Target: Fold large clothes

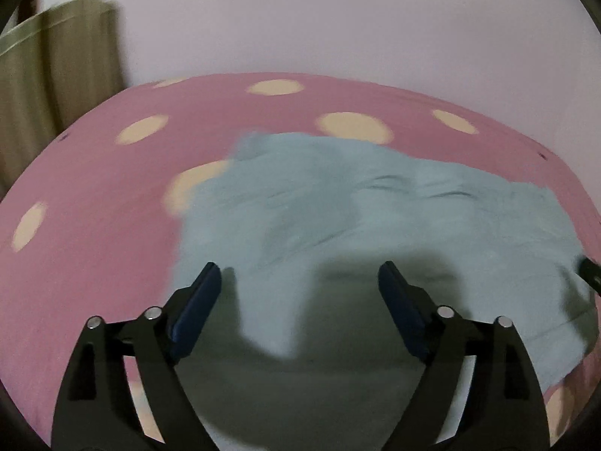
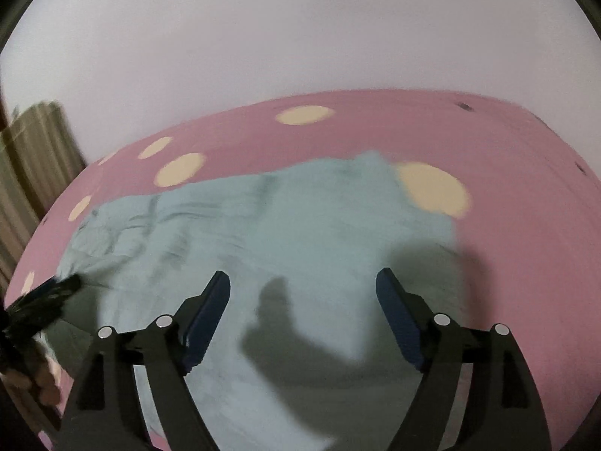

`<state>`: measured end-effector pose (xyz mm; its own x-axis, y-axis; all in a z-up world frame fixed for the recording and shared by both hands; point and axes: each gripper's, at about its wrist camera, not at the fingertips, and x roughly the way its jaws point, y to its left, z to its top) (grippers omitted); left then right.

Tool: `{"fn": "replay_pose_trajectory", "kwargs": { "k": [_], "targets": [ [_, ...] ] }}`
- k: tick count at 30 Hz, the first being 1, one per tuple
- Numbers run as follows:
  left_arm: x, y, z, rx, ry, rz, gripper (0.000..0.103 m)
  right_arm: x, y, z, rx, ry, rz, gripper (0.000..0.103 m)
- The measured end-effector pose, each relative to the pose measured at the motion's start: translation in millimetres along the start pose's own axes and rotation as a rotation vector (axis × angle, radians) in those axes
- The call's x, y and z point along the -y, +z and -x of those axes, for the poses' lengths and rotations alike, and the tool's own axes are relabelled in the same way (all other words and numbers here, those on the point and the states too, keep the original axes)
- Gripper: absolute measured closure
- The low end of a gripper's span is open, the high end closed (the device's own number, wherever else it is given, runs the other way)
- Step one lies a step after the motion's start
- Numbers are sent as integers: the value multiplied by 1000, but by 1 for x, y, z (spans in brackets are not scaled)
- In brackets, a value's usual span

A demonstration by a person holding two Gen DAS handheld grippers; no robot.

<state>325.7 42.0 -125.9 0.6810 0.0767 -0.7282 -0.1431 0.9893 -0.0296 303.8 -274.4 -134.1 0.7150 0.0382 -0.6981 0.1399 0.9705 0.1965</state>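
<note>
I am holding the left gripper [image 1: 299, 276] and right gripper [image 2: 302, 285] with jaws spread wide, empty, over the rumpled pale blue-grey cloth garment [image 1: 375, 203] filling mid-frame on the pink cream-dotted bedsheet [image 1: 94, 173]. Risk: pinching sheet along with the garment's blurred edge.

Bed [image 1: 112, 195] with pink sheet dotted in cream circles filling mid-frame in both views, rumpled pale blue garment [image 1: 338, 195] spread flat on it from centre to lower right in the left view, centre-left in the right view
</note>
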Motion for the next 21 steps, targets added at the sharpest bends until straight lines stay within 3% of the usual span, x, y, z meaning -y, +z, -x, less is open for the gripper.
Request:
{"fn": "replay_pose_trajectory", "kwargs": {
  "k": [3, 6, 14, 17, 19, 20, 21],
  "targets": [
    [-44, -15, 12, -9, 31, 132, 12, 43, -12, 5, -36, -10, -97, 24],
    [-72, -33, 10, -69, -50, 230, 12, 71, -24, -3, -95, 34, -196, 24],
    [-75, -38, -13, -145, -220, 292, 11, 77, -27, -27, -166, 127, -241, 22],
    [-70, -37, -20, -147, -207, 296, 13, 73, -28, -38, -175, 118, -232, 20],
    [-65, -34, -23, -138, -195, 285, 35, 68, -29, -39, -176, 103, -219, 23],
    [-63, -34, -24, -134, -208, 291, 41, 65, -29, -40, -174, 96, -208, 33],
    [-62, -33, -24, -127, -232, 297, 54, 62, -29, -40, -178, 105, -205, 49]
  ]
}}
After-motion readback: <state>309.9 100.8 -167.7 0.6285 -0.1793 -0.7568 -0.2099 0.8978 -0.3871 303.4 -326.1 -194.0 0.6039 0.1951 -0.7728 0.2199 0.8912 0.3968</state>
